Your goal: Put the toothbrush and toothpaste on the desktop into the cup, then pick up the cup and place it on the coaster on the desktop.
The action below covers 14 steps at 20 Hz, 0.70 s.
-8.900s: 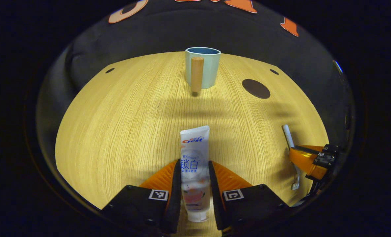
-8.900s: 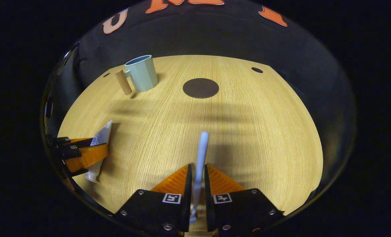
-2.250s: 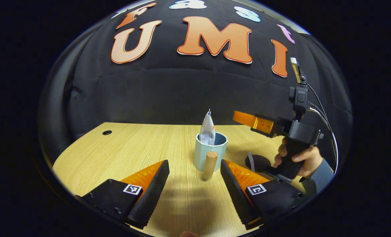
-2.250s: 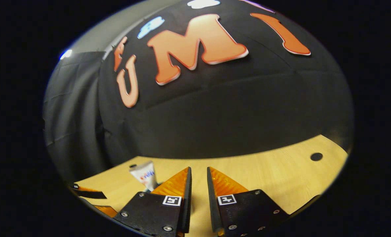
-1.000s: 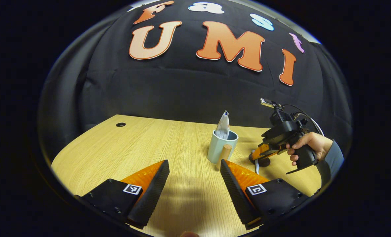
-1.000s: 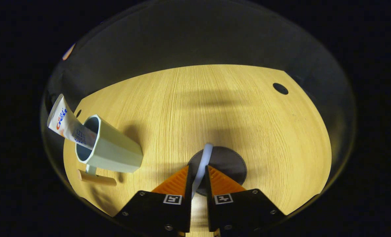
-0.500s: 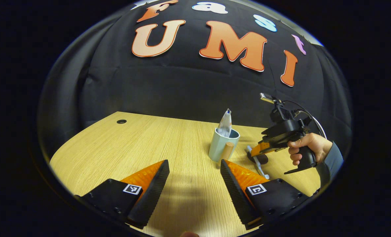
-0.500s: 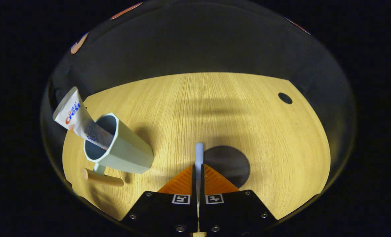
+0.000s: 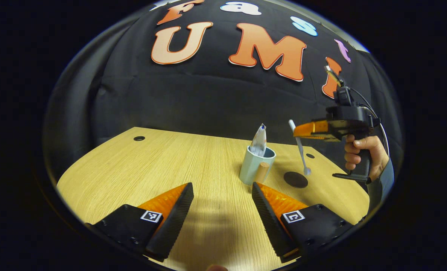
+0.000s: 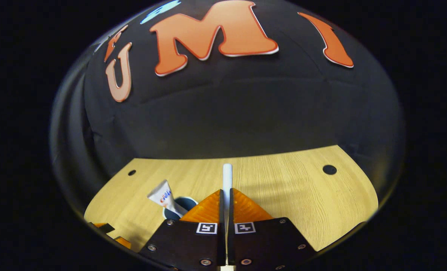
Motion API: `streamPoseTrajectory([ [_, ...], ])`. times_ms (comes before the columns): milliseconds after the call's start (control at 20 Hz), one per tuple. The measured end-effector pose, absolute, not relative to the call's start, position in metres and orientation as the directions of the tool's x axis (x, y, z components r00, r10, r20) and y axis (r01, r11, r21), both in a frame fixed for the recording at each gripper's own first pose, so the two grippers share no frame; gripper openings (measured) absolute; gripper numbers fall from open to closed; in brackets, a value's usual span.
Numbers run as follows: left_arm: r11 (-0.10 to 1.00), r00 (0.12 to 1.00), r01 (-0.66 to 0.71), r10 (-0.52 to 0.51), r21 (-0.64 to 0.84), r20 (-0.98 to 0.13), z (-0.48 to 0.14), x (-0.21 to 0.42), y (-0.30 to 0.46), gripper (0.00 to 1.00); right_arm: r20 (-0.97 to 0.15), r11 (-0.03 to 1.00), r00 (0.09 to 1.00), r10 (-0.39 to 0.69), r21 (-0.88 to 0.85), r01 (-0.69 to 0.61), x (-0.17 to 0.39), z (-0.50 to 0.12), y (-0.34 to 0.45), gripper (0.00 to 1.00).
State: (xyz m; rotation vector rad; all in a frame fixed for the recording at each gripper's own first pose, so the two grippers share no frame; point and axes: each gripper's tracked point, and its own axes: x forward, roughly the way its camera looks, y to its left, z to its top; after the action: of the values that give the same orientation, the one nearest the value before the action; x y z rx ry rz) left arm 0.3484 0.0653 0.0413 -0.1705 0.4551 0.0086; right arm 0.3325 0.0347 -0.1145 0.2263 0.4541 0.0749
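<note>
A pale blue-green cup [image 9: 252, 168] with a wooden handle [image 9: 262, 172] stands upright on the wooden desk [image 9: 152, 162], and the toothpaste tube [image 9: 259, 139] stands in it. A dark round coaster [image 9: 295, 179] lies just right of the cup. Held by a hand, my right gripper [image 9: 298, 130] hovers above the coaster, shut on the white toothbrush [image 9: 300, 150], which hangs with its head down. In the right gripper view the brush's handle end [image 10: 227, 177] sticks out past the right gripper [image 10: 226, 192], with the toothpaste [image 10: 163, 196] and cup [image 10: 184, 205] below left. My left gripper [image 9: 221, 187] is open, short of the cup.
The booth's black cloth wall rises behind the desk. Small round holes [image 9: 139, 138] [image 10: 329, 169] sit near the desk's back corners. The hand and sleeve [image 9: 366, 150] holding the right gripper are at the right. Bare wood stretches left of the cup.
The right gripper has lifted the toothbrush off the desk beside the coaster and levelled out above it; the brush now hangs in the air. The left gripper, cup and toothpaste have stayed put.
</note>
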Motion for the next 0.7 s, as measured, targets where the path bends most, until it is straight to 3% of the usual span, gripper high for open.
streamPoseTrajectory([
  [450, 0.99, 0.884, -0.048, -0.021, -0.134, -0.468, 0.022, 0.354, 0.066, 1.0, -0.036, 0.936, 0.985, 0.17, 0.318, -0.15, 0.35, -0.029, 0.051, 0.02],
  [700, 0.989, 0.874, -0.056, -0.016, -0.134, -0.486, 0.013, 0.358, 0.066, 1.0, 0.063, 0.925, 0.976, 0.208, 0.31, -0.217, 0.365, -0.029, 0.075, 0.02],
])
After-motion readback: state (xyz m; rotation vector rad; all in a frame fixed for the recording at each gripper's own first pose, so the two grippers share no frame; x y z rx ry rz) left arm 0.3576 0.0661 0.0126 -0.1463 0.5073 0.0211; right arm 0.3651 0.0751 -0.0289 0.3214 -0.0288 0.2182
